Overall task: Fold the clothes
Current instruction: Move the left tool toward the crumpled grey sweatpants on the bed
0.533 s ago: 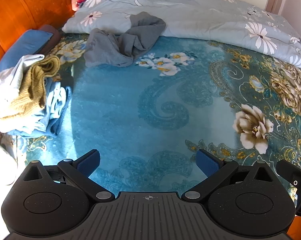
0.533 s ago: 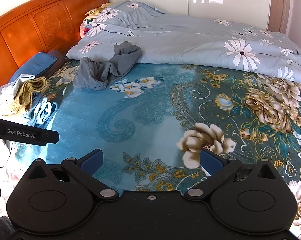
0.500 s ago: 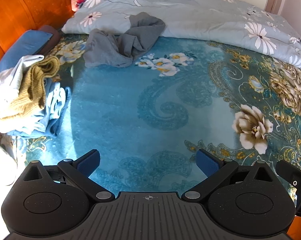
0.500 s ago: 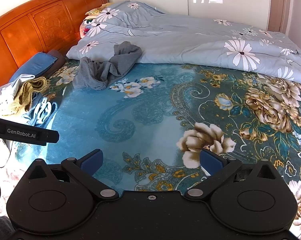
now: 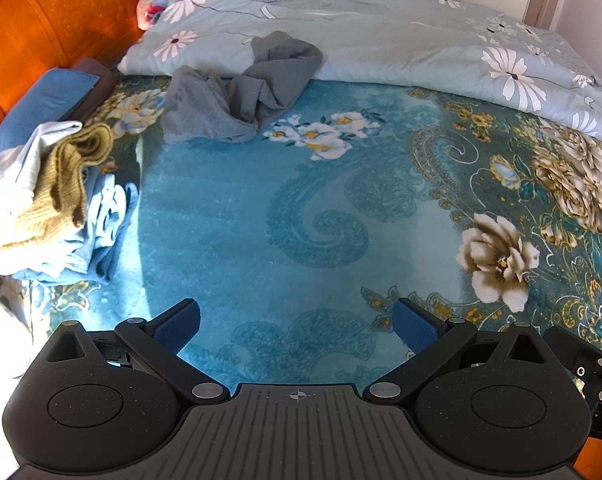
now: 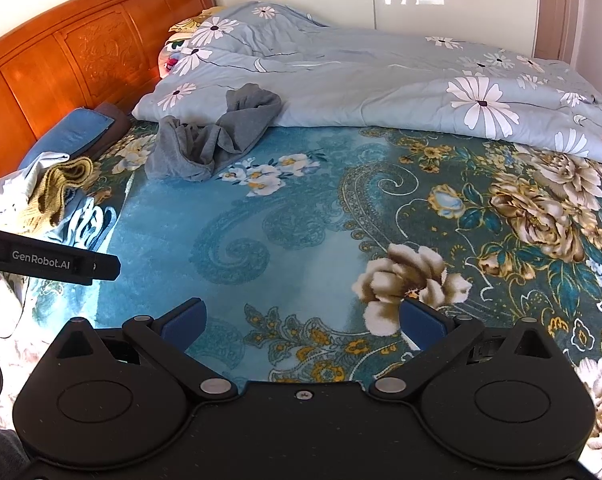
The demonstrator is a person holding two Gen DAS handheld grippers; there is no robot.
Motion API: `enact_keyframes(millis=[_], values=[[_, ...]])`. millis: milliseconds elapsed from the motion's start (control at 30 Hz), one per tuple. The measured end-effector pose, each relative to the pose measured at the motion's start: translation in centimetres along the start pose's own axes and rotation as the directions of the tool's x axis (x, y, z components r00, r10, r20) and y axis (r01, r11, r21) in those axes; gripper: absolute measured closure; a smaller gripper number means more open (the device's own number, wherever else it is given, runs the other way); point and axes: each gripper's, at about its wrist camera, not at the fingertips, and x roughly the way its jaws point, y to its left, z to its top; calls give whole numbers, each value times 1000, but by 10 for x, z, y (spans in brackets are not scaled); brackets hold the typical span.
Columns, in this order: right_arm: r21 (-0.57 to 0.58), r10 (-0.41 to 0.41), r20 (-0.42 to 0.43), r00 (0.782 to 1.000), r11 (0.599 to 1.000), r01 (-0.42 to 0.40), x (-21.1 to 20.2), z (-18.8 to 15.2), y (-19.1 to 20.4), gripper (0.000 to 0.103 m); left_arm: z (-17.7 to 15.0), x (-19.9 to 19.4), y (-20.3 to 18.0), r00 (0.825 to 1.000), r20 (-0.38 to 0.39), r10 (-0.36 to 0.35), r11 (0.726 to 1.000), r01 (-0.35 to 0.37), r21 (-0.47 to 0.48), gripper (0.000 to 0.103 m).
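L claw [image 5: 297, 326]: wide open, nothing in it, hanging over bare blue blanket [image 5: 229, 208]. R claw [image 6: 303, 324]: same, spread wide, empty, over the blanket's flower print.

Landmark = gray garment [image 5: 237, 96]. Crumpled heap at far side of blanket, its top end riding up onto edge of the daisy quilt [image 5: 381, 36]. Well apart from both claws, nothing touching it.

Pile [image 5: 49, 200] (white, mustard knit, lt blue pieces) sits near-left of the gray garment, by the headboard [image 5: 25, 36]. Looks roughly stacked; can't tell if it's properly folded. Blue pillow [image 5: 49, 100] lies left of the gray garment, btwn it and headboard.

Key relation: the gray garment lies ahead and a bit left of L claw; from R claw it's ahead and further left. So L is nearer, I judge. L unit's body shows at left edge of R view, so the two rigs are side by side.

Long axis of the garment: runs diagonal, from near-left lobe up to far-right lobe on the quilt. Bunched in the middle, so which end is collar/hem or waist/cuff I can't tell.

My read: nothing started on this piece yet. Next move prob. a reach fwd, L to near-left lobe, R to far-right lobe, then drag it back onto open blanket to spread flat. Risk: R pinching quilt along with fabric where they overlap.
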Motion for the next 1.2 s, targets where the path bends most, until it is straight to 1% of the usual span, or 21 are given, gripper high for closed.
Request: enact_keyframes(millis=[200, 267, 367, 433, 533, 600, 700, 800, 867, 967, 1000, 1067, 1133, 1200], values=[[25, 16, 2, 1000, 1000, -16, 6, 8, -1, 1, 6, -2, 5, 1000, 15, -4, 1000, 4, 11, 0], [32, 33, 8, 999, 999, -33, 9, 15, -2, 1, 12, -5, 10, 999, 42, -10, 1000, 9, 9, 0], [37, 55, 15, 998, 998, -56, 15, 26, -2, 1, 25, -8, 20, 994, 106, -33, 999, 33, 2, 0], [34, 67, 18, 998, 997, -67, 21, 37, -1, 1, 37, -8, 28, 986, 147, -76, 997, 77, 1, 0], [25, 50, 25, 998, 998, -50, 32, 54, 4, 1, 61, 2, 42, 972, 174, -160, 987, 163, 0, 0], [23, 34, 37, 999, 999, -35, 39, 66, 7, 1, 79, 14, 54, 966, 190, -174, 982, 185, -43, 0], [38, 37, 71, 997, 999, -39, 50, 81, 10, 1, 106, 34, 71, 964, 231, -135, 980, 164, -111, 0], [49, 19, 75, 997, 999, -22, 64, 96, 16, 1, 137, 62, 88, 962, 256, -98, 985, 130, -114, 0], [67, -4, 62, 998, 998, 0, 75, 107, 22, 1, 157, 83, 105, 958, 267, -102, 983, 138, -119, 0], [104, -26, 45, 999, 994, 21, 89, 122, 31, 1, 194, 121, 132, 957, 273, -97, 973, 149, -175, 0], [116, -33, 34, 999, 993, 28, 94, 128, 34, 1, 205, 133, 141, 957, 277, -86, 971, 143, -192, 0], [135, -48, 21, 999, 990, 44, 103, 137, 40, 1, 229, 160, 156, 959, 281, -41, 966, 110, -235, 0], [145, -67, 9, 998, 987, 65, 111, 145, 45, 1, 249, 187, 170, 958, 285, -19, 958, 99, -270, 0], [146, -94, -7, 996, 985, 94, 116, 147, 49, 1, 270, 215, 182, 969, 247, 6, 951, 71, -300, 0]])
